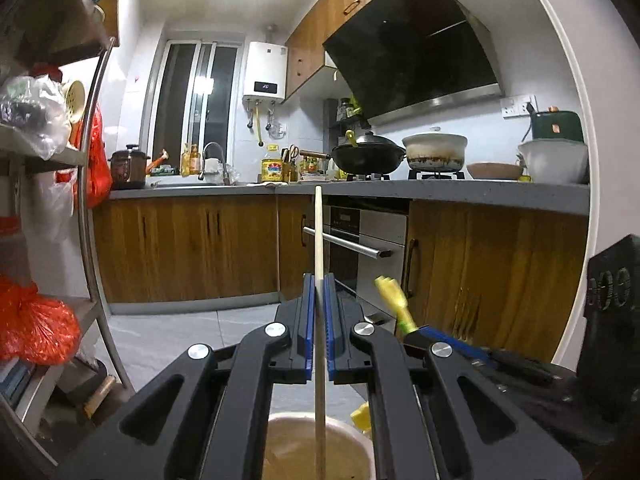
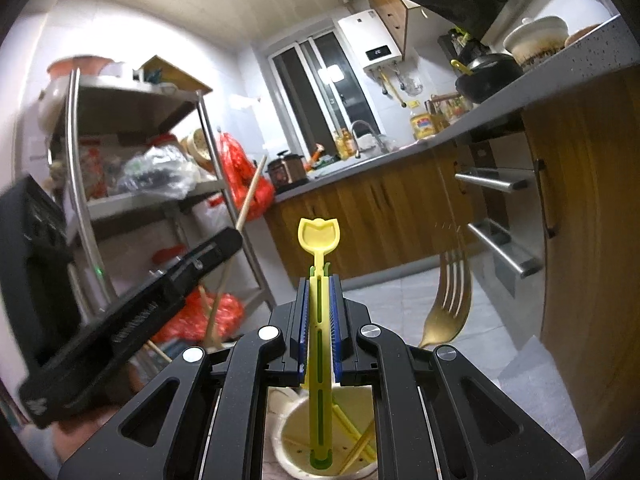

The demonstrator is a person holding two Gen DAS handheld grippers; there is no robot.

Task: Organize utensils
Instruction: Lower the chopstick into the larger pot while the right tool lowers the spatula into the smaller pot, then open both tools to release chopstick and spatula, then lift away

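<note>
My left gripper (image 1: 319, 280) is shut on a pale wooden chopstick (image 1: 318, 232), held upright above a round cream utensil cup (image 1: 348, 436). In the right wrist view my right gripper (image 2: 319, 280) is shut on a yellow-green plastic spoon (image 2: 319, 236) with a tulip-shaped head pointing up, over the same cup (image 2: 280, 436). Yellow chopsticks (image 2: 352, 432) lean inside the cup. Beside my right gripper stands a gold fork (image 2: 450, 300), tines up, its lower end hidden. Each view shows the other gripper close at its side: the right one (image 1: 416, 332) and the left one (image 2: 232, 236).
A metal rack (image 1: 90, 200) with red and clear plastic bags stands to the left. Wooden cabinets (image 1: 180, 248) and an oven (image 1: 360, 240) run under a grey counter (image 1: 480, 192) holding a black wok (image 1: 368, 156), a white pot (image 1: 434, 150) and bowls. Grey tiled floor lies below.
</note>
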